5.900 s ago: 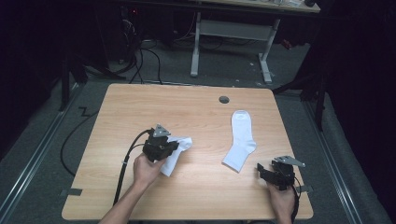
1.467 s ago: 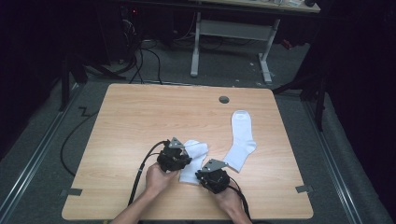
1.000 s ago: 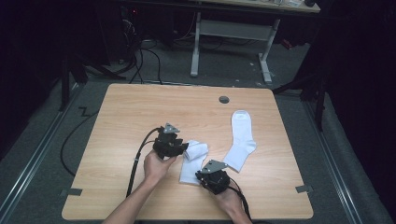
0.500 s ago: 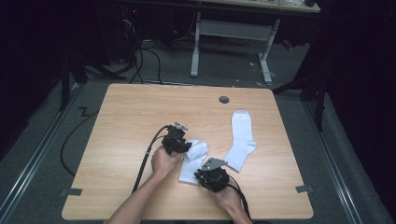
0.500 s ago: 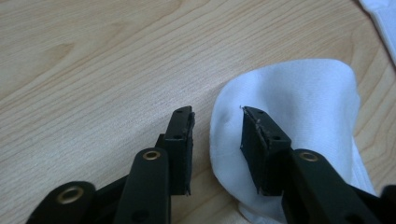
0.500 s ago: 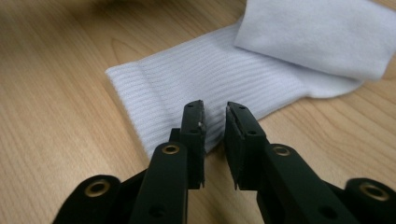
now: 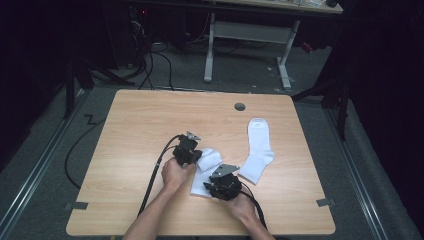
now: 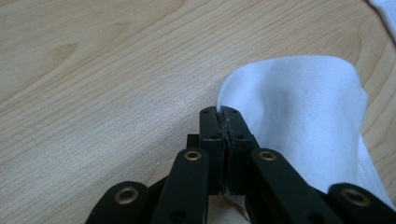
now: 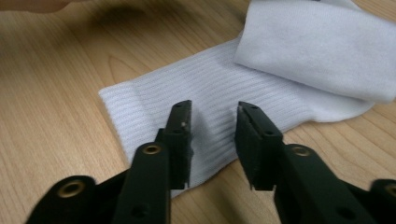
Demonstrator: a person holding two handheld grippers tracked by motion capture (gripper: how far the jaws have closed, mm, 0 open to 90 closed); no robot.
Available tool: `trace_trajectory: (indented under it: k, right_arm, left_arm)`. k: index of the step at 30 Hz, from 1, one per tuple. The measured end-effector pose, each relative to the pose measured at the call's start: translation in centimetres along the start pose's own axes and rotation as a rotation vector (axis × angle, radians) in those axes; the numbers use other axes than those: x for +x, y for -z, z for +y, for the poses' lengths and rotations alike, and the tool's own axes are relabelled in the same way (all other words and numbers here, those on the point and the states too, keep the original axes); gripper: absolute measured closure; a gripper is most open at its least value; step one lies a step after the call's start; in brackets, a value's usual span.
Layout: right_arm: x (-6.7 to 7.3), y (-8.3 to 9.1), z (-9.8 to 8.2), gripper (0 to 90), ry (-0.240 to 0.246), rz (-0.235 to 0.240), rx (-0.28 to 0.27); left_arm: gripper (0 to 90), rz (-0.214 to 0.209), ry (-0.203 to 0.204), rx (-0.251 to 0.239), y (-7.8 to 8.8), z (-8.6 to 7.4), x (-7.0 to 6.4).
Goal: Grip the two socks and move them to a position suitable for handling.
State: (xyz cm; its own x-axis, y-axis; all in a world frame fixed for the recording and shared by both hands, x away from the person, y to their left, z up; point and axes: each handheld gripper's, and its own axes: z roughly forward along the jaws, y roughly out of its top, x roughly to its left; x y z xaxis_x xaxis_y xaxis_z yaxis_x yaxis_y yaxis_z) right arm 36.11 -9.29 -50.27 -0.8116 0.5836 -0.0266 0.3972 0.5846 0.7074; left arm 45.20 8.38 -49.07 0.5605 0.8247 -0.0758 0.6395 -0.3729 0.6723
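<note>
Folding a white sock [image 7: 205, 170] near the front middle of the bench [image 7: 130, 130]: the left tool [image 7: 192, 156] has its jaws closed tight on the edge of the turned-over toe half, pinching the fabric so the fold stays put. In the left gripper view the cloth [image 8: 299, 121] bulges just past the closed tips, likely caught between them, though the pinch itself is hard to see. The right tool [image 9: 212, 126] sits over the ribbed cuff end, jaws partly open and just been opening, nothing pinched; cuff lies flat beneath them. Sock looks soft, plain white, ribbed at the cuff, smooth at the foot, doubled over with a rounded fold. A second white sock [image 7: 259, 150] lies flat just to the right, apart from both tools.
</note>
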Motion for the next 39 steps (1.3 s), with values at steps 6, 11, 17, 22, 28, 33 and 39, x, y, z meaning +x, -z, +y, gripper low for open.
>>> trace_trajectory:
  k: [6,11,17,22,28,33,39]
  right_arm:
    - [-0.2,0.5,-0.6,83.3,0.035,-0.002,0.000]
    - [-0.1,0.9,-0.9,85.1,0.042,-0.007,-0.014]
    - [0.1,2.3,-1.1,85.2,0.046,-0.008,-0.055]
    - [0.0,2.8,-2.0,85.1,0.039,-0.005,-0.059]
    - [0.1,2.4,-2.6,83.9,0.036,0.015,-0.040]
    - [0.0,2.0,-2.5,80.2,0.025,0.035,-0.041]
    - [-0.3,2.3,-2.3,75.3,0.002,0.031,-0.059]
  left_arm:
    - [88.7,0.009,0.016,-0.051,1.7,0.5,0.6]
    - [88.8,0.036,0.022,-0.084,2.8,1.3,1.1]
    - [88.8,0.066,0.068,-0.129,3.4,1.5,2.0]
    - [88.6,0.111,0.087,-0.124,3.4,1.3,3.0]
    - [86.6,0.162,0.096,-0.083,2.7,0.8,3.9]
    - [68.6,0.149,0.134,-0.090,2.8,0.5,4.2]
    - [61.8,0.092,0.065,-0.104,3.4,-0.5,2.2]
